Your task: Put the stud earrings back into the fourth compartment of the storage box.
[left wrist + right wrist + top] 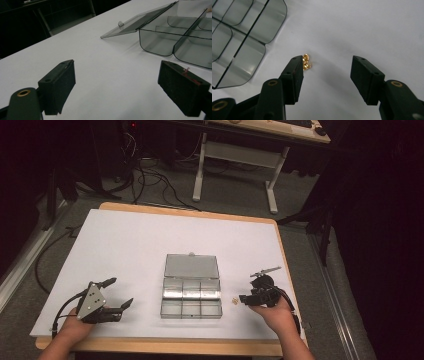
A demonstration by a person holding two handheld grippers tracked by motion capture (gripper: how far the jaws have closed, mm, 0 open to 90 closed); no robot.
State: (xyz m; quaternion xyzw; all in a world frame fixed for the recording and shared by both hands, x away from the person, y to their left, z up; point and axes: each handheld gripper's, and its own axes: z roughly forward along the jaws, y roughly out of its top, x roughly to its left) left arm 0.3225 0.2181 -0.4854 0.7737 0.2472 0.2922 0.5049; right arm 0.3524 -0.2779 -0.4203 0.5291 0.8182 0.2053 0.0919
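A dim room is seen past the table, with a white-legged desk (235,157) and loose cables on the grey floor. The work surface is a wooden table covered by a white sheet (135,245). A clear plastic compartment box (191,300) is placed near the front middle of the sheet, its lid (191,266) folded back flat behind it; the compartments appear empty. A small cluster of gold-coloured metal pieces (306,62) is found on the sheet just right of the box, apart from it. The right gripper (325,72) is held low over the sheet, released, with nothing clamped; the gold pieces are seen just beyond the tip of one jaw, whether touching it cannot be told. The left gripper (117,85) is held left of the box, well apart from it, jaws spread wide and empty.
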